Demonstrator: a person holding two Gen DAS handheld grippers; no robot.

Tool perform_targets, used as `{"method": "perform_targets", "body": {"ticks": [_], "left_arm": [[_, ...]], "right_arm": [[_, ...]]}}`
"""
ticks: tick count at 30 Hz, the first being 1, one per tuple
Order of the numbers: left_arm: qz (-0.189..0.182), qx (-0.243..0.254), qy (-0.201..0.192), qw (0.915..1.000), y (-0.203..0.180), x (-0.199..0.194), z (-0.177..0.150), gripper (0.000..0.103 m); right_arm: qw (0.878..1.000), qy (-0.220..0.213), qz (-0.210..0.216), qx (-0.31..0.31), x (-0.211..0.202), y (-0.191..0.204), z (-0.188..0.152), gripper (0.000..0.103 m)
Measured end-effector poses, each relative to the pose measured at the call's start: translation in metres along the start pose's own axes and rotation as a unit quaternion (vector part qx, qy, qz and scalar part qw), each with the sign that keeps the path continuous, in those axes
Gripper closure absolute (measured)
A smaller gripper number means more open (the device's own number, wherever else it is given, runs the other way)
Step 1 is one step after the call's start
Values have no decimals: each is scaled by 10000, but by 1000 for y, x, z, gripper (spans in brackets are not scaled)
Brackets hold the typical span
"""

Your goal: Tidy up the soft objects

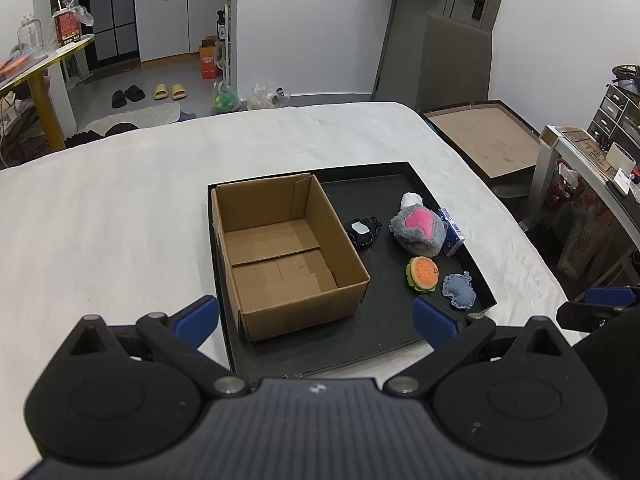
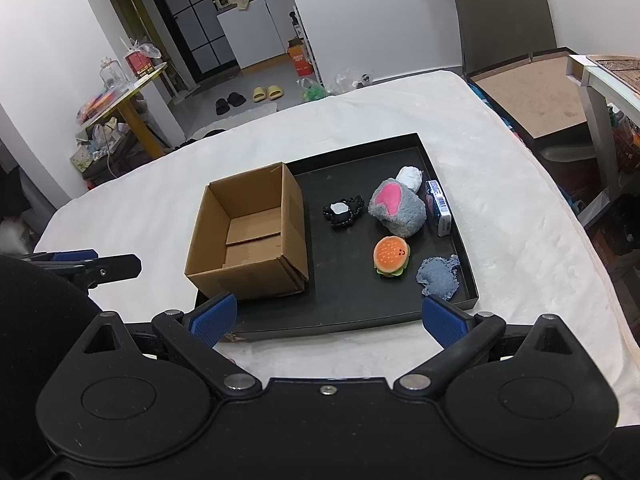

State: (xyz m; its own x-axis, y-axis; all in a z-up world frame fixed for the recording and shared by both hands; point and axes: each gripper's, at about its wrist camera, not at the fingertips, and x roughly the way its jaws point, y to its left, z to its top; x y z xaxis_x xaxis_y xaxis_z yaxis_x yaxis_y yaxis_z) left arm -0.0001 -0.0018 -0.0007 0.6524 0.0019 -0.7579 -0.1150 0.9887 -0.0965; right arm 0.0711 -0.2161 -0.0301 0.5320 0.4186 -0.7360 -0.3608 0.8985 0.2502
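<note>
- Left wrist view, setting: a domestic room with white walls and a kitchen area at the far left; a table [image 1: 120, 208] under a white cloth carries a black tray [image 1: 400, 340].
- Left wrist view, container: an open cardboard box [image 1: 288, 256] fills the left half of the tray. Its long axis runs near to far. Its floor is bare.
- Left wrist view, soft items: all lie on the right half of the tray, outside the box. A black plush [image 1: 362, 231] lies just beside the box wall; a grey and pink plush [image 1: 420, 230] lies right of it, touching a blue packet [image 1: 451, 236] at the tray's right wall; a burger plush [image 1: 422, 274] and a blue denim piece [image 1: 459, 291] lie nearer.
- Left wrist view, left tool [image 1: 316, 320]: jaws spread wide, nothing held, poised above the near edge of the tray.
- Right wrist view, right tool [image 2: 328, 318]: jaws spread wide, nothing held, over the near tray edge.
- Right wrist view, layout: same arrangement; a white object [image 2: 410, 177] sits behind the grey and pink plush. The blue packet's long axis runs near to far along the tray wall.
- Progress, as judged: nothing is yet in the box; every soft item remains to be moved. The task appears to be at its start.
</note>
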Motion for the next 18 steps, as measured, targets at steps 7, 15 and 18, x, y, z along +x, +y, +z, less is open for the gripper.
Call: {"method": "perform_targets", "body": {"ticks": [7, 15, 18], "left_arm": [[3, 4, 0, 10000, 0, 0, 0, 1], [29, 4, 14, 10000, -2, 5, -1, 1], [12, 12, 24, 10000, -2, 5, -1, 1]], "right_arm": [[10000, -6, -21, -44, 0, 0, 0, 3], [9999, 32, -39, -120, 2, -2, 4, 3], [9999, 42, -41, -120, 2, -2, 4, 3]]}}
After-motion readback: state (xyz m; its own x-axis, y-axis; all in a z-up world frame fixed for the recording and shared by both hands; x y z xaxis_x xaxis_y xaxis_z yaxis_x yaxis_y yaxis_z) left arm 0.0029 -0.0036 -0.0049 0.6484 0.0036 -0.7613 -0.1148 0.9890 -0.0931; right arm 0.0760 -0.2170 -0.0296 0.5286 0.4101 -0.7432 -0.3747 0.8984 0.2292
